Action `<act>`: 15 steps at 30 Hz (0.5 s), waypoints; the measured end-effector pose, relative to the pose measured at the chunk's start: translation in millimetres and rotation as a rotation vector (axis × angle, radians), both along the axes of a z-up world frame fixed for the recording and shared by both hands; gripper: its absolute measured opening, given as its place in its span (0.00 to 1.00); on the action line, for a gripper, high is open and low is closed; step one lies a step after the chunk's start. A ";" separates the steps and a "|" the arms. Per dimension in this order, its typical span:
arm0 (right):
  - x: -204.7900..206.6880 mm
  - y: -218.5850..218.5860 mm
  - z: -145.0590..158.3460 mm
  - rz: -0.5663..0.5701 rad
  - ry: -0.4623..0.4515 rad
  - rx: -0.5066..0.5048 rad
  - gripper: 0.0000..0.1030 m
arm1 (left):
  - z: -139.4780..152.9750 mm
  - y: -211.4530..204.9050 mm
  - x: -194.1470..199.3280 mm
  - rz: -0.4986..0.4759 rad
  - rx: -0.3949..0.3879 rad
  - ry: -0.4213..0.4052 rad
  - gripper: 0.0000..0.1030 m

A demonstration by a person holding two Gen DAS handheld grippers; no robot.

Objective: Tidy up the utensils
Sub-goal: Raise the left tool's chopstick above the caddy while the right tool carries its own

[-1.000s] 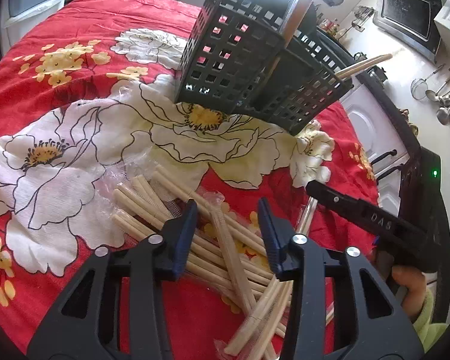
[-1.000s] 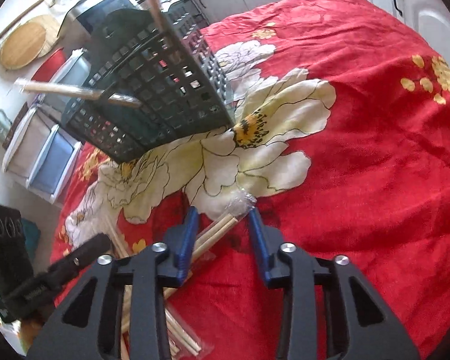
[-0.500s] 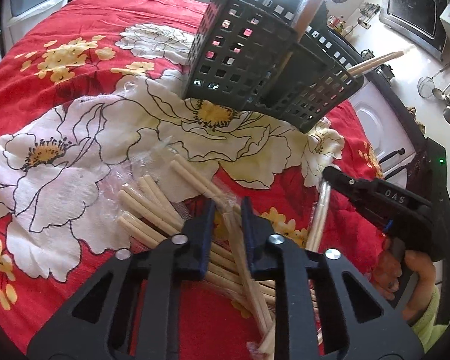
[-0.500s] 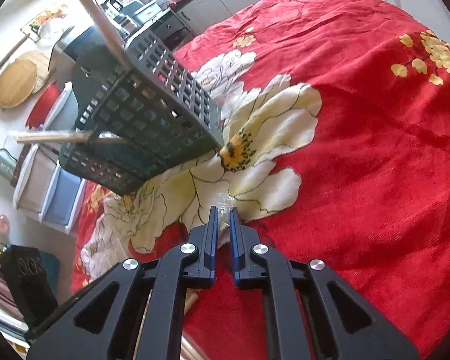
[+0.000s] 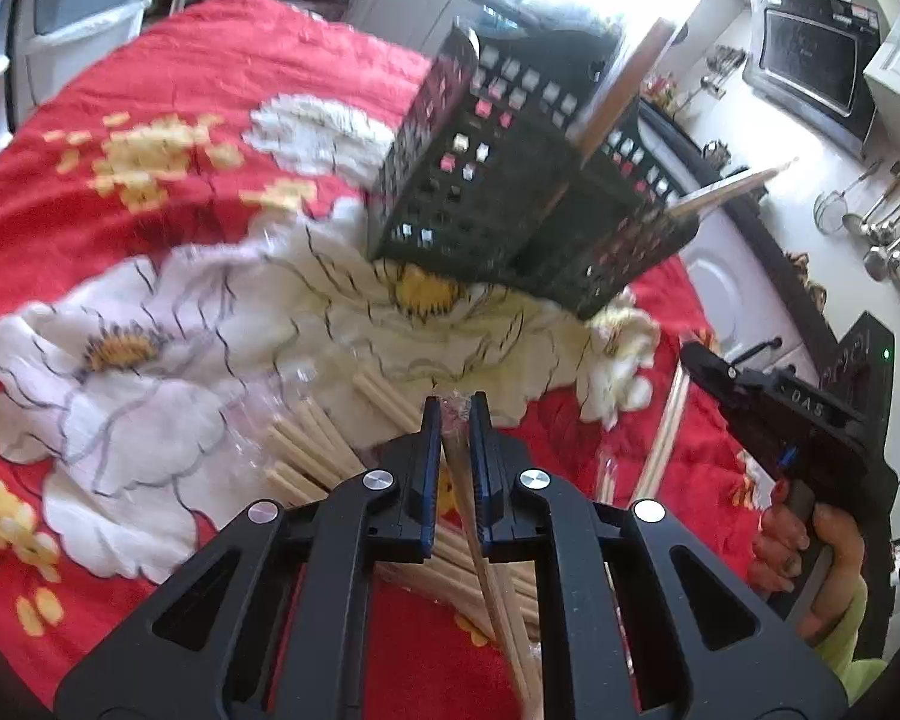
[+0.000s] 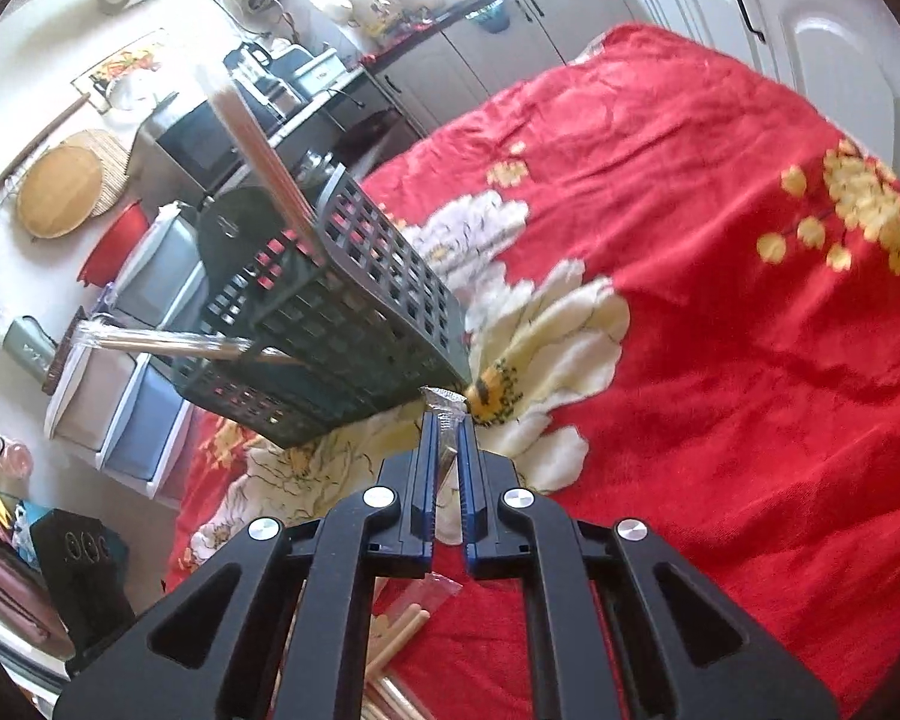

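Red flowered cloth [image 5: 222, 60] covers the surface, where a black basket [image 5: 480, 192] stands with two wrapped chopstick pairs poking up out of it. A second ago both tools stood apart over the pile of chopsticks [image 5: 312, 444]; now the left hand-held gripper [image 5: 455, 414] is clamped on one wrapped pair [image 5: 480, 540], its long axis running back under the tool and the tip aimed at the basket. The right hand-held gripper [image 6: 445, 420] is likewise clamped on a second wrapped pair [image 6: 447, 405], lifted and pointing toward the basket.
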State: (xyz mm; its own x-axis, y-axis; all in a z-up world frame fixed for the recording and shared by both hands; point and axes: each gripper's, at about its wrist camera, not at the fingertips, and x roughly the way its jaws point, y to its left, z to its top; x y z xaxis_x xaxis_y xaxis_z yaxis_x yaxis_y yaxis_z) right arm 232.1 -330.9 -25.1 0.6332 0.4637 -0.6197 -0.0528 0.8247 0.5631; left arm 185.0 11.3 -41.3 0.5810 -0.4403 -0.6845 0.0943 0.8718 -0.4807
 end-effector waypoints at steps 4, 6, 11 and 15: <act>-4.8 -2.6 13.8 0.010 -0.048 0.010 0.05 | 14.7 9.1 -1.3 0.031 -0.010 -0.046 0.05; -8.7 -2.1 22.6 0.013 -0.080 0.006 0.05 | 22.6 12.6 -1.0 0.049 -0.014 -0.069 0.05; -13.8 0.8 46.2 0.019 -0.158 -0.020 0.05 | 40.8 25.4 -3.0 0.099 -0.020 -0.124 0.05; -19.1 5.3 62.3 0.036 -0.209 -0.037 0.05 | 55.0 36.2 -8.1 0.134 -0.025 -0.167 0.05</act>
